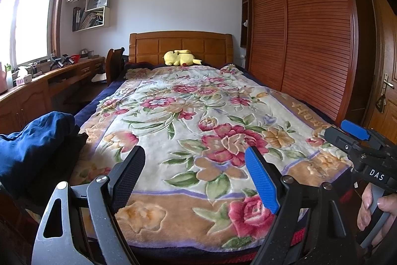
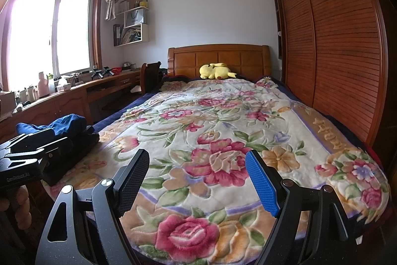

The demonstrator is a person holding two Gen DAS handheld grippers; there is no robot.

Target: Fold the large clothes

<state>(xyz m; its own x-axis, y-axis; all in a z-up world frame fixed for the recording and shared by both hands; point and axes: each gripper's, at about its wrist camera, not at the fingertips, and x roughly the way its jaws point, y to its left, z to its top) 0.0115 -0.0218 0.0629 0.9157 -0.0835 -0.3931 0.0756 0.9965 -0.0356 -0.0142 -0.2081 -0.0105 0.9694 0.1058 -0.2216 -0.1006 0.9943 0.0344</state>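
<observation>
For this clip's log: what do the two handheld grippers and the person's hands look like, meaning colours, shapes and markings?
Each gripper, left gripper and right gripper, pairs one black textured finger pad with one blue textured pad on dark grey metal linkages with silver pivot bolts and triangular cut-outs. The right gripper's black body carries white "DAS" lettering. The bare right hand grips a grey handle; no sleeves or cables are visible.

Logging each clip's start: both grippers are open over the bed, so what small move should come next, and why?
Probably swing the left gripper toward the blue garment heaped at the bed's left edge. Both it and the right gripper are open and empty, and nothing lies spread on the floral blanket yet.
</observation>
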